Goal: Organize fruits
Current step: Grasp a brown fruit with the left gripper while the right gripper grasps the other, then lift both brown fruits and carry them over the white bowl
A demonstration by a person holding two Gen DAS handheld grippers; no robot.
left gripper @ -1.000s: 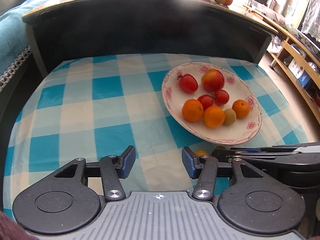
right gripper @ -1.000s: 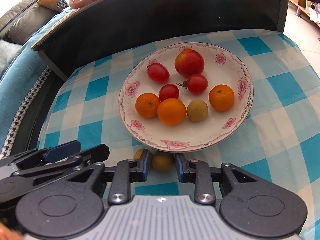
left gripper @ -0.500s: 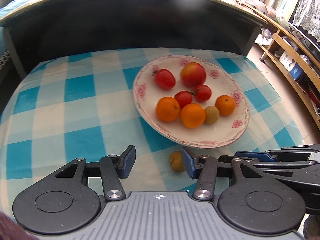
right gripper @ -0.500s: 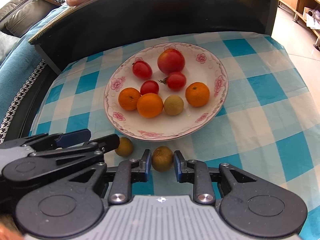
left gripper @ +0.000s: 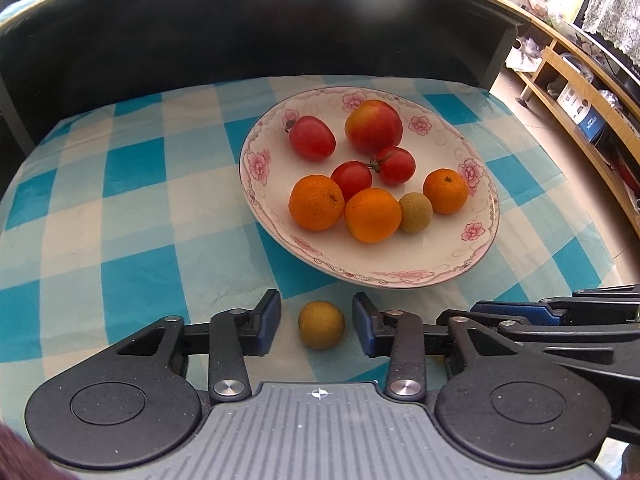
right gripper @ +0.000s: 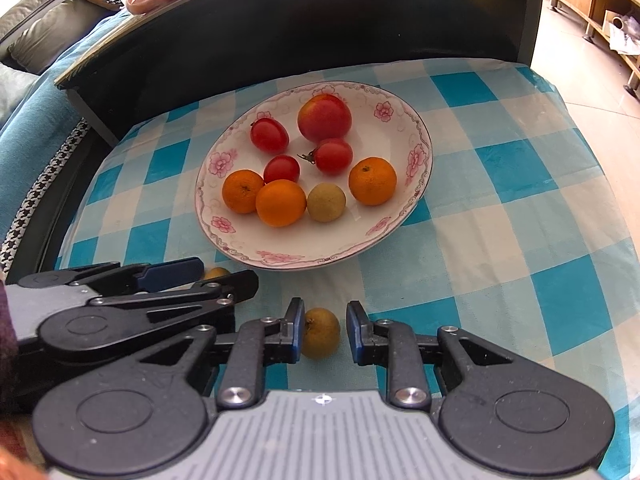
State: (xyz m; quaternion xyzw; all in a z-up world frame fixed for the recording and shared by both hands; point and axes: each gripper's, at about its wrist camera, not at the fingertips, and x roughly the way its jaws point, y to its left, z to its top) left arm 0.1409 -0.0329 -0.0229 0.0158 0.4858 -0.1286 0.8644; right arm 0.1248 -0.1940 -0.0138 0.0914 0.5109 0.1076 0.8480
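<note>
A white flowered plate (left gripper: 472,256) (right gripper: 224,232) on the checked cloth holds several tomatoes, oranges and one brown longan. Two brown longans lie on the cloth in front of the plate. My left gripper (left gripper: 316,322) is open, its fingers on either side of one longan (left gripper: 321,324) without touching it. My right gripper (right gripper: 323,330) is open around the other longan (right gripper: 320,332), whose left side is at or against the left finger. The left gripper's longan also shows partly in the right wrist view (right gripper: 216,273), behind the left gripper's fingers (right gripper: 172,270).
A dark raised ledge (left gripper: 260,32) stands right behind the cloth. The blue and white checked cloth (left gripper: 120,208) covers the surface. A sofa with cushions (right gripper: 36,40) is at the left, and wooden shelves (left gripper: 580,92) and floor at the right.
The left gripper has swung right so that its longan now lies between its fingers. The right gripper's jaws have widened slightly around the other longan.
</note>
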